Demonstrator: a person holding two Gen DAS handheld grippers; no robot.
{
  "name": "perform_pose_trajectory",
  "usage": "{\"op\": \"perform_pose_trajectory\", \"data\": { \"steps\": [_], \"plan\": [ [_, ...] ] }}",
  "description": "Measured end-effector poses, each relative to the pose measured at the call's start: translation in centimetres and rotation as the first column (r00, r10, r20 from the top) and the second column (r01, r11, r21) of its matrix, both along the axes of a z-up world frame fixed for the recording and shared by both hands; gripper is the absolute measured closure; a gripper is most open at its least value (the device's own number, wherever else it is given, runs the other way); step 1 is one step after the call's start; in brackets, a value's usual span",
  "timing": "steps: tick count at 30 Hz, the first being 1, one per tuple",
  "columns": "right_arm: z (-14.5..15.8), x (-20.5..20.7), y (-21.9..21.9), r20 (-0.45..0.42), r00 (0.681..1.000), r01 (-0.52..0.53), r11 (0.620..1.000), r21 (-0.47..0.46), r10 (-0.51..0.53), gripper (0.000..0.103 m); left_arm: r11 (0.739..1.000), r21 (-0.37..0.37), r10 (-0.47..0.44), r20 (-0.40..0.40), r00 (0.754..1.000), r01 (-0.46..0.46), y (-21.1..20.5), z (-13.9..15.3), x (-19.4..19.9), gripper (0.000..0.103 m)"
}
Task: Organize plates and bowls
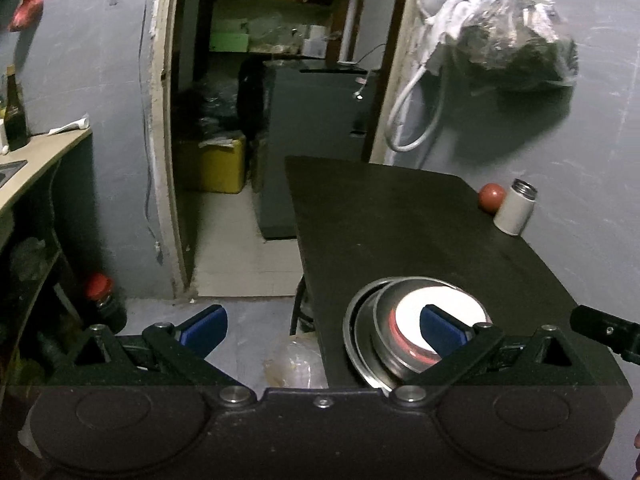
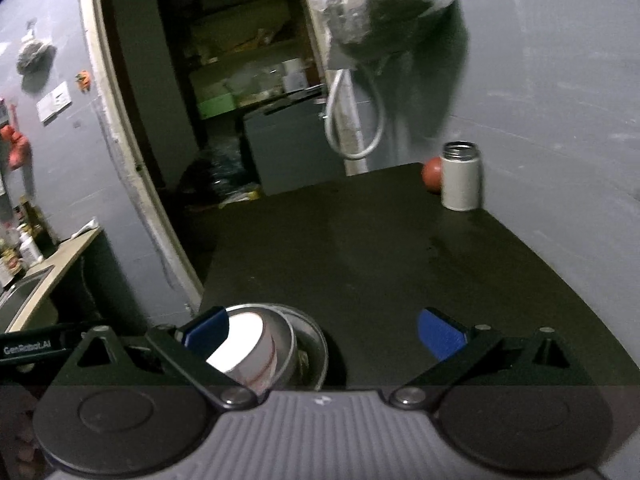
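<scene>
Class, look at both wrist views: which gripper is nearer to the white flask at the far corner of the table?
Neither clearly. The left gripper and right gripper both hover open over the near edge, across the table from the white flask.

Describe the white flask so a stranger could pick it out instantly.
Start at the black table and go to its far right corner by the grey wall. The flask stands upright there, a white cylinder with an open metal neck, unlike the round red ball just beside it.

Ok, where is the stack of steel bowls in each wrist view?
Left wrist: stack of steel bowls low right of centre, behind the open left gripper's right finger.
Right wrist: stack low left, behind the open right gripper's left finger.
Shared landmark: white flask beside the wall.
</scene>
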State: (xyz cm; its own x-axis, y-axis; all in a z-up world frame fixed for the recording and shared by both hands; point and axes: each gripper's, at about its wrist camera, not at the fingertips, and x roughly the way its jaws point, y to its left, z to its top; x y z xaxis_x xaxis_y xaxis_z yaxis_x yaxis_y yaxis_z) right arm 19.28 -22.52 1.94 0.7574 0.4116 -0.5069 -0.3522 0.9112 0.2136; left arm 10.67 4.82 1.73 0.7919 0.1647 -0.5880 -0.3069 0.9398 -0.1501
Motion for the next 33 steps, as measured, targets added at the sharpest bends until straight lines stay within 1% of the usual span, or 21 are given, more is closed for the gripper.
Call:
{"op": "perform_pose_trajectory", "data": {
  "steps": [7,14,26,33],
  "plan": [
    [0.0,-4.7,-0.7,0.016,0.997,0.074,0.997,-0.009,-0.074,0.0,0.999,0.001,-0.046,0.015,0.999,0.046,0.0,-0.2,-3.0,0.001],
    [0.1,-7.9,-0.5,0.02,0.995,0.095,0.995,-0.017,-0.095,0.0,0.997,0.007,-0.071,0.023,0.997,0.071,0.1,-0.4,-5.1,0.001],
    [-0.1,-10.4,0.1,0.015,0.996,0.086,0.996,-0.035,-0.085,0.0,0.996,0.014,-0.092,0.009,0.996,0.092,0.0,-1.6,-7.3,0.001],
    [-0.8,-11.3,0.3,-0.007,0.997,0.076,0.996,-0.052,-0.077,0.0,0.991,0.031,-0.132,-0.013,0.991,0.133,-0.4,-2.5,-8.0,0.001]
  ]
}}
